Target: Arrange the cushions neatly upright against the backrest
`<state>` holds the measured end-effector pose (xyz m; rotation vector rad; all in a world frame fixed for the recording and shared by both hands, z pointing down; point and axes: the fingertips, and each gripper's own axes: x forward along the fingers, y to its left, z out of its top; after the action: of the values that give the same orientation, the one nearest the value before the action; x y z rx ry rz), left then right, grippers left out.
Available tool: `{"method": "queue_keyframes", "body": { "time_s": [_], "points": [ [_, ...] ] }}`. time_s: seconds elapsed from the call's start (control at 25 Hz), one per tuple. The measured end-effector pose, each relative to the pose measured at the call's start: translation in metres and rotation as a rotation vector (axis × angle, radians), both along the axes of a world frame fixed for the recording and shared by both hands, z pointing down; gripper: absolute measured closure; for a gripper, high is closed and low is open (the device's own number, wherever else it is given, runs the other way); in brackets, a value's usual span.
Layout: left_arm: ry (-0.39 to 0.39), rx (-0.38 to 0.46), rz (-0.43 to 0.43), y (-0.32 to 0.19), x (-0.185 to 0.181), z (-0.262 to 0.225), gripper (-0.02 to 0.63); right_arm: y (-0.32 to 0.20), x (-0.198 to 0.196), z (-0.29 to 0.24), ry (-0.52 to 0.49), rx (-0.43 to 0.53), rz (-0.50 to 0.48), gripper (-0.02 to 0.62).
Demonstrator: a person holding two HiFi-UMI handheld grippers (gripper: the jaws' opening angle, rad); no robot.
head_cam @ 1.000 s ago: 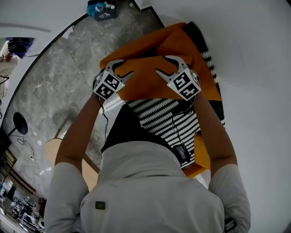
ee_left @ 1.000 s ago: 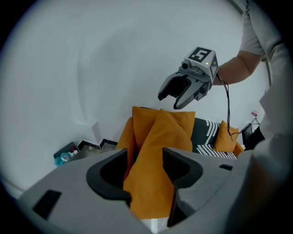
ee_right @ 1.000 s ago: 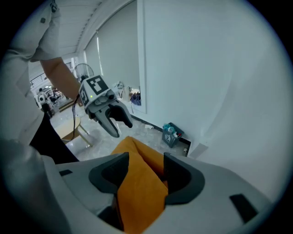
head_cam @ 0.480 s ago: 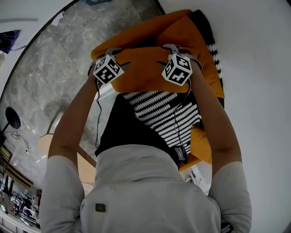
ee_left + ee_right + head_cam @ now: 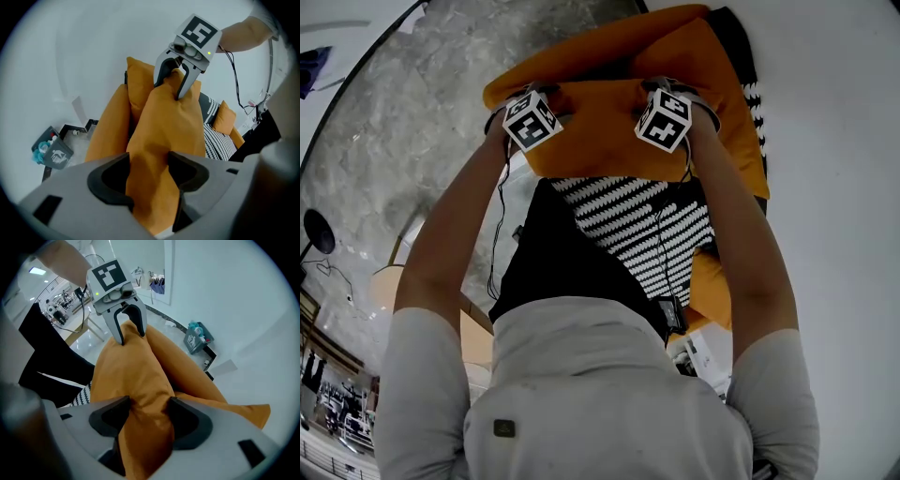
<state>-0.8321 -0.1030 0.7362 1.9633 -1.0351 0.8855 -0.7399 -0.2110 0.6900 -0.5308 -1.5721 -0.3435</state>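
Grey marbled floor (image 5: 403, 131) fills the left of the head view, and a blue caddy (image 5: 50, 152) stands on it. The left gripper (image 5: 150, 180) clamps one end of the upper edge of an orange cushion (image 5: 609, 141); its jaws have just been opening, yet the fabric sits bunched against both pads. The cushion spans from one gripper to the other, edge uppermost. It lies just in front of a second orange cushion (image 5: 581, 61) and beyond a black-and-white striped cushion (image 5: 637, 220). The right gripper (image 5: 147, 420) clamps the other end in the same way, its jaws likewise just opening and creased fabric pressed between its pads. A smaller orange cushion (image 5: 712, 286) lies beside the striped one. A white wall (image 5: 834, 187) closes the right side.
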Motion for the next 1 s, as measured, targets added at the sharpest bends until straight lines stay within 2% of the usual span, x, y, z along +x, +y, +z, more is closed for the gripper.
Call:
{"method": "queue_keyframes", "body": {
  "time_s": [0.08, 0.2, 0.44, 0.56, 0.76, 1.0],
  "points": [
    [-0.01, 0.006, 0.025, 0.001, 0.005, 0.003, 0.383, 0.001, 0.0, 0.003, -0.008, 0.006, -0.011, 0.314],
    [-0.036, 0.017, 0.047, 0.002, 0.011, 0.006, 0.454, 0.003, 0.001, 0.004, -0.031, 0.017, -0.032, 0.382],
    [-0.036, 0.022, -0.012, 0.006, 0.013, -0.002, 0.542, 0.012, 0.005, -0.004, -0.082, 0.049, -0.068, 0.512],
    [-0.032, 0.025, -0.032, 0.011, 0.014, -0.011, 0.577, 0.02, 0.007, -0.016, -0.115, 0.055, -0.074, 0.555],
    [-0.033, 0.032, -0.035, 0.024, 0.021, -0.036, 0.588, 0.035, 0.016, -0.043, -0.169, 0.066, -0.051, 0.56],
    [-0.049, 0.043, -0.02, 0.041, 0.046, -0.069, 0.588, 0.052, 0.044, -0.077, -0.226, 0.068, -0.019, 0.562]
  ]
}}
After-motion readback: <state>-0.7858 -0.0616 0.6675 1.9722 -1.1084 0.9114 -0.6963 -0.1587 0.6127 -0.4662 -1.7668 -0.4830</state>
